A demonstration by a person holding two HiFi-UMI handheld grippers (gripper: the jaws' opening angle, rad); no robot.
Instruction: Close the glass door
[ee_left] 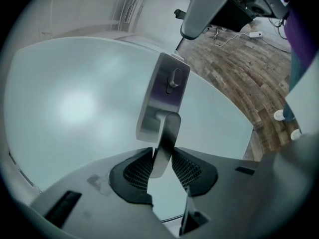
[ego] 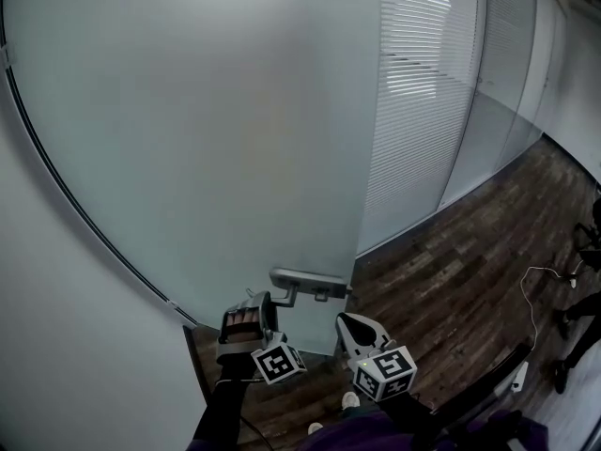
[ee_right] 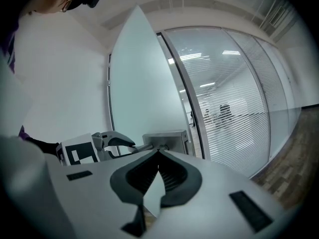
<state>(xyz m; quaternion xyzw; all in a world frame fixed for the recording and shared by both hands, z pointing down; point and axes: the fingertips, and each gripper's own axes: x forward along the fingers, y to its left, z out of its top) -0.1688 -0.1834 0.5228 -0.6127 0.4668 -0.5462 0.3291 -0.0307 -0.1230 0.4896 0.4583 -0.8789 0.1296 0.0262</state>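
Note:
The frosted glass door (ego: 235, 139) fills most of the head view, with its metal lever handle (ego: 302, 279) low on its free edge. My left gripper (ego: 263, 308) is shut on that lever. In the left gripper view the lever (ee_left: 167, 133) runs down from its plate (ee_left: 167, 91) and sits pinched between the two pads at my left gripper (ee_left: 162, 156). My right gripper (ego: 355, 325) hangs just right of the door edge, apart from the handle. Its jaws meet at the tips of my right gripper (ee_right: 158, 154) with nothing between them. The handle plate (ee_right: 167, 139) lies beyond.
A white wall (ego: 56, 327) borders the door on the left. A glass partition with blinds (ego: 413, 92) runs off to the right over a dark wooden floor (ego: 451, 271). A white cable (ego: 535, 289) and dark chair parts (ego: 582, 242) lie at the far right.

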